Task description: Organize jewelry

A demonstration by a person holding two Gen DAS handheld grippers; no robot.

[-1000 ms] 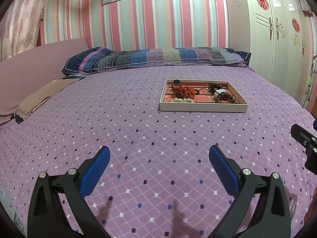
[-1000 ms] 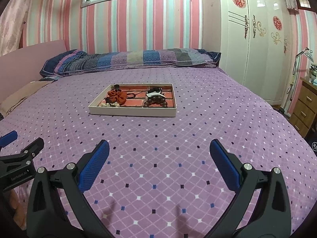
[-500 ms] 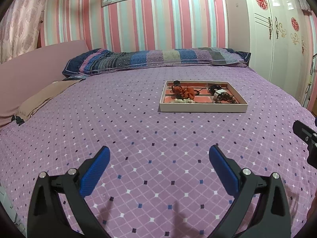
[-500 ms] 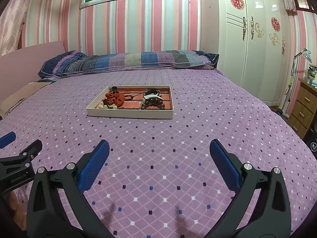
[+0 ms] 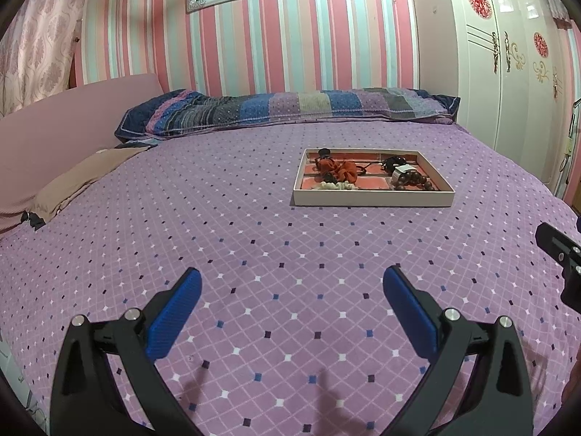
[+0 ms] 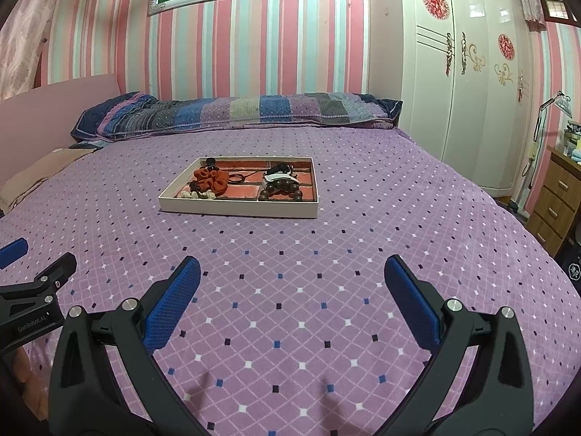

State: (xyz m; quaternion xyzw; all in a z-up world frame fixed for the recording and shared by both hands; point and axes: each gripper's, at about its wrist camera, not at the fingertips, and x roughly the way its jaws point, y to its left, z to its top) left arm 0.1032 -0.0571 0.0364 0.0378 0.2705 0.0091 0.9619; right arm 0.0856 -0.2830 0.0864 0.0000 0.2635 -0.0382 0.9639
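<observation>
A shallow white tray (image 5: pixel 374 198) with red compartments lies on the purple bedspread, well ahead of both grippers; it also shows in the right wrist view (image 6: pixel 238 209). It holds an orange scrunchie (image 5: pixel 341 170) (image 6: pixel 210 180), a brown bead bracelet (image 5: pixel 412 180) (image 6: pixel 281 189), pale beads (image 5: pixel 336 186), a black hair tie (image 6: pixel 236 178) and a dark tangle (image 5: pixel 394 161). My left gripper (image 5: pixel 292 279) is open and empty above the bedspread. My right gripper (image 6: pixel 292 267) is open and empty too, beside it.
A long patchwork pillow (image 5: pixel 290 109) lies at the head of the bed. A pink headboard (image 5: pixel 72 123) is on the left. White wardrobes (image 6: pixel 464 80) and a wooden drawer unit (image 6: pixel 555 200) stand past the bed's right edge.
Both grippers have tilted and risen slightly, so the tray sits a little lower in view. Both stay open and empty.
</observation>
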